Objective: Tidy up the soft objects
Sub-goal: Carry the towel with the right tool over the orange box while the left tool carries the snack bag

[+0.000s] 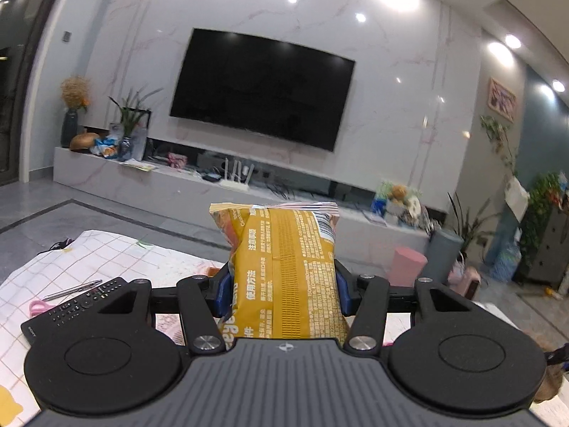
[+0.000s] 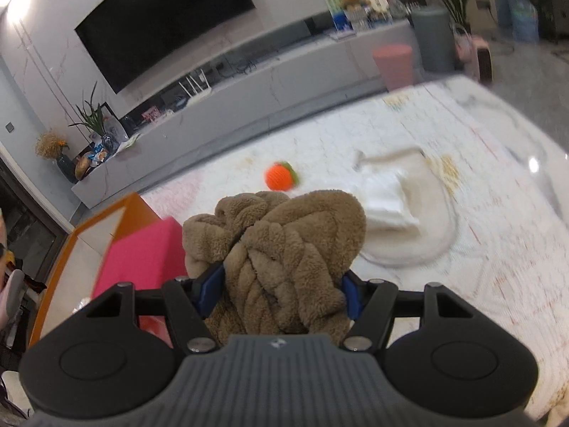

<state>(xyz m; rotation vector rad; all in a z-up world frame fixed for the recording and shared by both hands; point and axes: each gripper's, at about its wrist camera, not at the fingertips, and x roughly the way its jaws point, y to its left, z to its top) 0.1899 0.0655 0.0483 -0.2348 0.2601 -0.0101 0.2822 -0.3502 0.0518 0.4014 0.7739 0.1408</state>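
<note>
My left gripper (image 1: 282,284) is shut on a yellow snack bag (image 1: 284,267) and holds it upright above the table, its blue pads pressing both sides. My right gripper (image 2: 279,288) is shut on a brown fluffy cloth (image 2: 281,249) that bulges over the fingers. An orange knitted ball (image 2: 281,176) lies on the white tablecloth (image 2: 480,249) beyond the cloth. A folded white cloth (image 2: 387,199) rests on a pale oval mat (image 2: 426,227) to the right.
An orange-rimmed box (image 2: 106,220) with a pink item (image 2: 142,252) stands at the left in the right wrist view. In the left wrist view a remote (image 1: 74,309), a pen (image 1: 71,290) and pink scissors (image 1: 37,307) lie on the checked tablecloth (image 1: 106,252). Pink and grey stools (image 1: 409,263) stand beyond.
</note>
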